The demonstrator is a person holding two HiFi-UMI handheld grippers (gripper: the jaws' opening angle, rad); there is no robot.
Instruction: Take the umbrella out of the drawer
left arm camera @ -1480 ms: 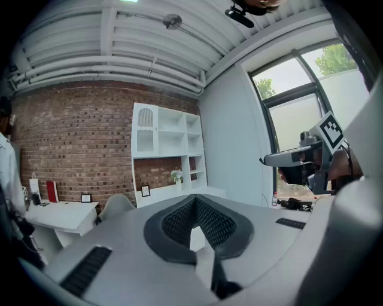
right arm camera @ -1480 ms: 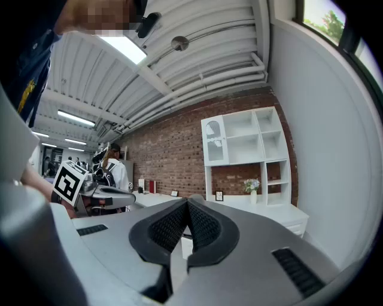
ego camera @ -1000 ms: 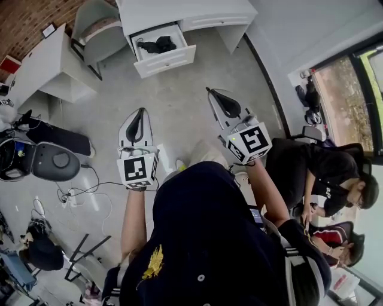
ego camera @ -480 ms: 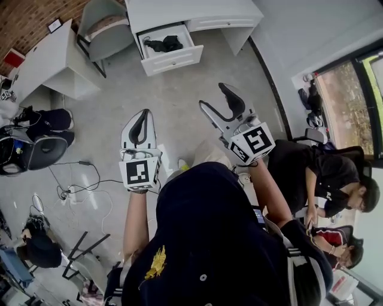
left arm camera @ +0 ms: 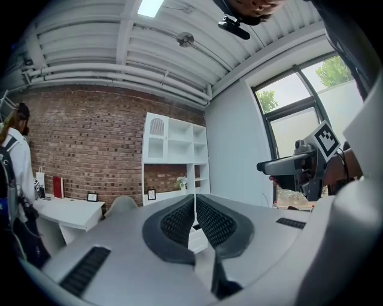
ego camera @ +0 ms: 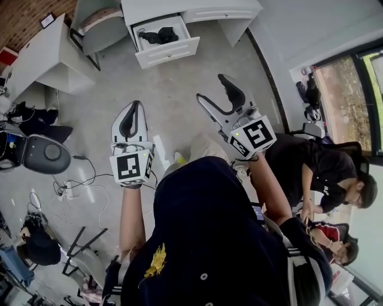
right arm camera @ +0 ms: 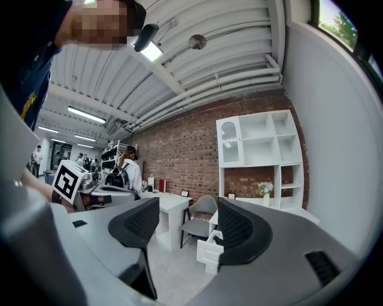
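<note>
The grey floor point(ego camera: 179, 101) fills most of what lies below me. At its far edge stands the white table point(ego camera: 197, 9) with its drawer point(ego camera: 166, 55) pulled out toward me, and a grey chair point(ego camera: 99, 30) sits just beside the table on the left. Both my tongs point level toward that table and are well apart from it. My right tongs point(ego camera: 211, 87) are released: the jaws have just been opening and stand wide, with nothing between them, only the distant chair and drawer showing through the gap. My left tongs point(ego camera: 133, 105) are clenched, the ribbed pads point(left arm camera: 179, 221) meeting along a thin seam and gripping nothing. The umbrella point(ego camera: 157, 37), a small black bundle, lies inside the open drawer, touched by neither of my tongs.
</note>
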